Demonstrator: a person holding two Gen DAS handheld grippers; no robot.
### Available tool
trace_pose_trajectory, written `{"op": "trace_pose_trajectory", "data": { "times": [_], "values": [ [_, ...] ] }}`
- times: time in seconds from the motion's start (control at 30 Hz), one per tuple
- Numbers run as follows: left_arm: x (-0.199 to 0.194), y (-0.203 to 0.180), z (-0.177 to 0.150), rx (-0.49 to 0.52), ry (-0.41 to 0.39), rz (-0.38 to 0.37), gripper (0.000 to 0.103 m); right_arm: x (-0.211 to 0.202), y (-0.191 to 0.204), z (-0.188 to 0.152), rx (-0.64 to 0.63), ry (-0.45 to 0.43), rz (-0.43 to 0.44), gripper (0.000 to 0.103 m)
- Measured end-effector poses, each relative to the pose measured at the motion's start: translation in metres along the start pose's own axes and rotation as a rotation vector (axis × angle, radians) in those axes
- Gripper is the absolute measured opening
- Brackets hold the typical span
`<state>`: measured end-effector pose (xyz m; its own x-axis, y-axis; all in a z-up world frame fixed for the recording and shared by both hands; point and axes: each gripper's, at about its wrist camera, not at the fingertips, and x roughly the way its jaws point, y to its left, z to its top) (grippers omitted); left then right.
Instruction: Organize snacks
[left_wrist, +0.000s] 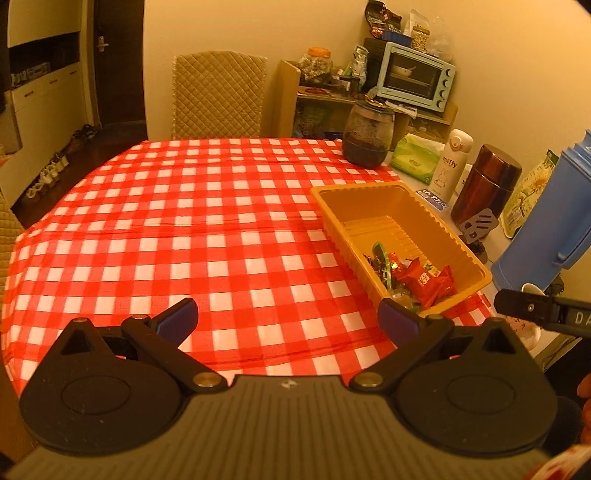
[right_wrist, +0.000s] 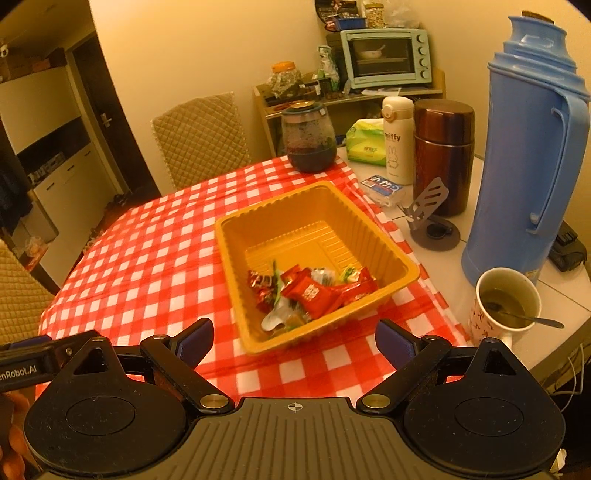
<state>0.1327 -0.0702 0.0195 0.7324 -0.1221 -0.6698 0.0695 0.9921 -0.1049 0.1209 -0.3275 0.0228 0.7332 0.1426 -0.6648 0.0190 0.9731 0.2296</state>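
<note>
A yellow plastic tray sits on the red checked tablecloth near the table's right side. Several wrapped snacks, mostly red packets, lie piled in its near corner. My right gripper hangs open just short of the tray's near rim, nothing between its blue pads. My left gripper is open too, over bare cloth to the left of the tray, and holds nothing. In the left wrist view part of the right gripper shows at the right edge.
Right of the tray stand a blue thermos jug, a brown flask, a white bottle, a phone stand and a mug with a spoon. A dark glass jar sits behind. A padded chair faces the far edge.
</note>
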Motion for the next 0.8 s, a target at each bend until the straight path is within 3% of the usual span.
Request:
{"op": "trace_pose_trajectory", "data": {
  "times": [0.37,0.8],
  "values": [
    [-0.046,-0.003,-0.01,-0.006,-0.041,0.029,0.103,-0.041,0.025,-0.013,-0.057,-0.024,-0.013,0.094],
    [-0.086,-0.008,-0.035,0.024,-0.056,-0.002,0.103,-0.088,0.043,-0.036,-0.101,-0.066,-0.009,0.094]
  ]
}}
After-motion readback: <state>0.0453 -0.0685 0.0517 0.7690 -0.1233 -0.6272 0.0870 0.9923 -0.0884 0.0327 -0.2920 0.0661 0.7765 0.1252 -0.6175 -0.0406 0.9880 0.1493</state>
